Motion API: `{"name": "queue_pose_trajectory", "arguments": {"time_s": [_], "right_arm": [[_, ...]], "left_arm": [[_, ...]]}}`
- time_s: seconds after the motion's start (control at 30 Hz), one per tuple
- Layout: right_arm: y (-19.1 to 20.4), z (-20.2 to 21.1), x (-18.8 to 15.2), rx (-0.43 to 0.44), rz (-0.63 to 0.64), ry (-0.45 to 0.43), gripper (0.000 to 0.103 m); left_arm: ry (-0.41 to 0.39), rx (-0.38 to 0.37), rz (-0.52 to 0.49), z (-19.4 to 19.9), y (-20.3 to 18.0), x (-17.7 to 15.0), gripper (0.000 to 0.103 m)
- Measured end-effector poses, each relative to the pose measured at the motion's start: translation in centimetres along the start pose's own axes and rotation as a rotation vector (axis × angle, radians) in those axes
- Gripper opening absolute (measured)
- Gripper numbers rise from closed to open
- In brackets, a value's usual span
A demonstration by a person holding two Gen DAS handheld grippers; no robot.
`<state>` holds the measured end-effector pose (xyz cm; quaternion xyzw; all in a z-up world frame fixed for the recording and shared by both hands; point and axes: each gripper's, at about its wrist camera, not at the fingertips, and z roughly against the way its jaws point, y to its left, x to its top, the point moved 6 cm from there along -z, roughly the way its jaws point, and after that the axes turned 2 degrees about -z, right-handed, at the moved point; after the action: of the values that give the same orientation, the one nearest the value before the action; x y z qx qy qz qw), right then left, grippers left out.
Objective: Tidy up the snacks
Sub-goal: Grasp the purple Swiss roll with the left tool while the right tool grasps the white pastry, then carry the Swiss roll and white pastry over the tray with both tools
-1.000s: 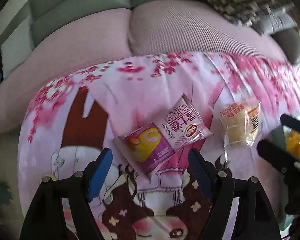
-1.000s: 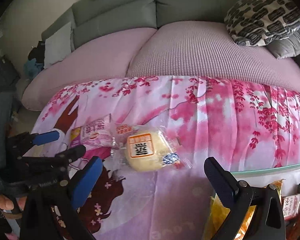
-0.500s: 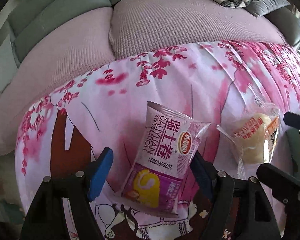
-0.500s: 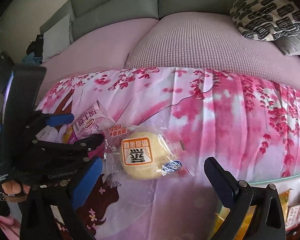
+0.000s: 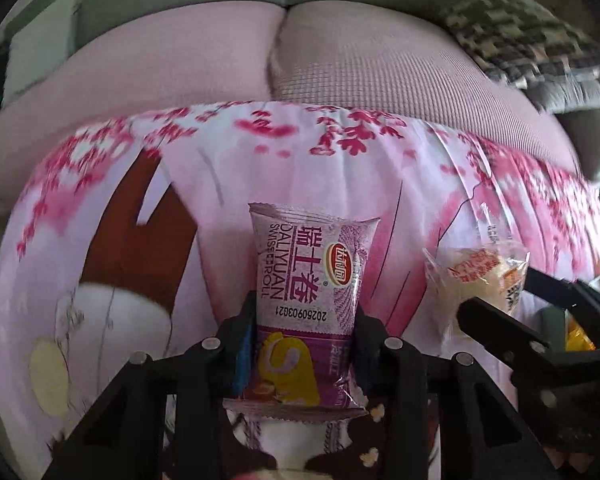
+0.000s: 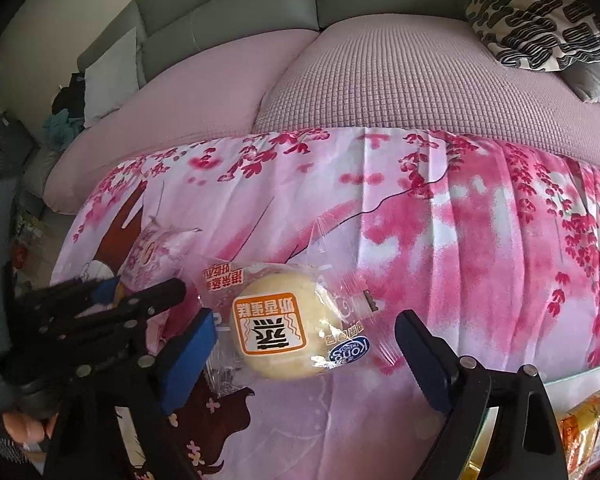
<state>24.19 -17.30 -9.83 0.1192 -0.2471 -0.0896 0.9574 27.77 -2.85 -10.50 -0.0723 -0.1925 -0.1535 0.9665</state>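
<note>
A purple Swiss roll packet [image 5: 308, 292] lies lengthwise on the pink blossom cloth [image 5: 220, 184]. My left gripper [image 5: 306, 320] is closing on it, and both pads press its sides at the lower half. To its right lies a round yellow bun in a clear wrapper [image 6: 284, 328]. My right gripper [image 6: 306, 344] straddles the bun; its jaws are closing, but the blue pads [image 6: 188, 356] still stand apart from the wrapper. The right wrist view shows the left gripper [image 6: 112, 304] at the left, with the packet [image 6: 152, 256] blurred beyond it.
Pink sofa cushions [image 6: 380, 92] and a grey backrest lie beyond the cloth, with a black-and-white patterned pillow [image 6: 536, 20] at the far right. Orange snack packets [image 6: 580, 420] sit in a container at the lower right. A hand [image 6: 20, 424] holds the left gripper.
My left gripper came down over the Swiss roll packet, rolled in line with it, and closed on it. My right gripper moved nearer the bun and its jaws narrowed slightly.
</note>
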Motion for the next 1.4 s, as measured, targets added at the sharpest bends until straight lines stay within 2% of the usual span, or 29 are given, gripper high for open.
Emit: {"name": "queue_pose_trajectory", "arguments": {"time_s": [0.23,0.33,0.43,0.53,0.77,0.9,1.13,1.3,1.4], "right_arm": [[0.4,-1.1,0.2,0.03,-0.016,0.032,0.091],[0.6,-0.8,0.1,0.048,-0.033,0.03,0.081],[1.0,-0.1,-0.4,0.06,-0.042,0.035,0.075],[1.1,1.1,-1.3,0.069,-0.05,0.027,0.074],[0.8,6.8,-3.6,0.088,-0.072,-0.039,0.074],[0.8,10.1,-4.6,0.106,-0.082,-0.082,0.074],[-1.6,15.0,-7.5,0.078,-0.136,-0.154,0.074],[-5.7,17.8,-10.2,0.029,-0.216,-0.202,0.074],[-9.4,19.3,-11.7,-0.019,-0.292,-0.227,0.074]], "left_arm": [[0.004,0.007,0.212,1.1,1.5,-2.7,0.041],[0.007,0.016,0.285,1.6,1.7,-3.9,0.041],[0.01,0.032,0.325,2.2,1.4,-4.8,0.041],[0.011,0.031,0.348,2.8,0.9,-5.8,0.041],[-0.009,0.036,0.373,4.5,-1.4,-8.4,0.041],[-0.027,0.023,0.362,5.9,-3.2,-9.7,0.041],[-0.093,0.005,0.29,9.1,-6.1,-10.1,0.041],[-0.146,-0.043,0.207,11.4,-10.1,-9.8,0.041],[-0.18,-0.101,0.108,12.4,-14.3,-9.3,0.041]]}}
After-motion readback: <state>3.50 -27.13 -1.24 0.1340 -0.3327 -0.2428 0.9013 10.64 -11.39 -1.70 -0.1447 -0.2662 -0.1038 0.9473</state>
